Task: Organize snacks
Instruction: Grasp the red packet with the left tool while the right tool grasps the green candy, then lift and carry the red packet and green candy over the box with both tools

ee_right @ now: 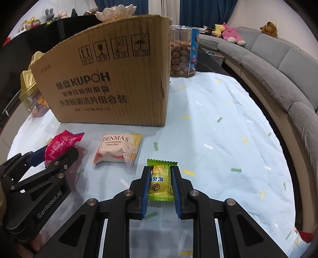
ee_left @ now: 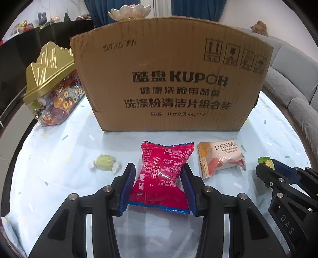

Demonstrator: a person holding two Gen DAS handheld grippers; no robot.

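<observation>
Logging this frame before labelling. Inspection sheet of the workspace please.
Surface: pale blue cloth with confetti print, wrinkled.
Job's things: red packet, yellow-green packet, white Denmas packet, wrapped green candy, all in front of the cardboard box.
Clutter: gold-lidded candy jar left of the box; clear tub of brown balls behind it; white bowl behind the box.
Grippers: left hand-held gripper shut on the red packet; right hand-held gripper shut on the yellow-green packet. Both packets lie on the cloth.
Cables: nothing seen.
Surroundings: grey sofa with plush toys, blue curtains, dark cabinet.
</observation>
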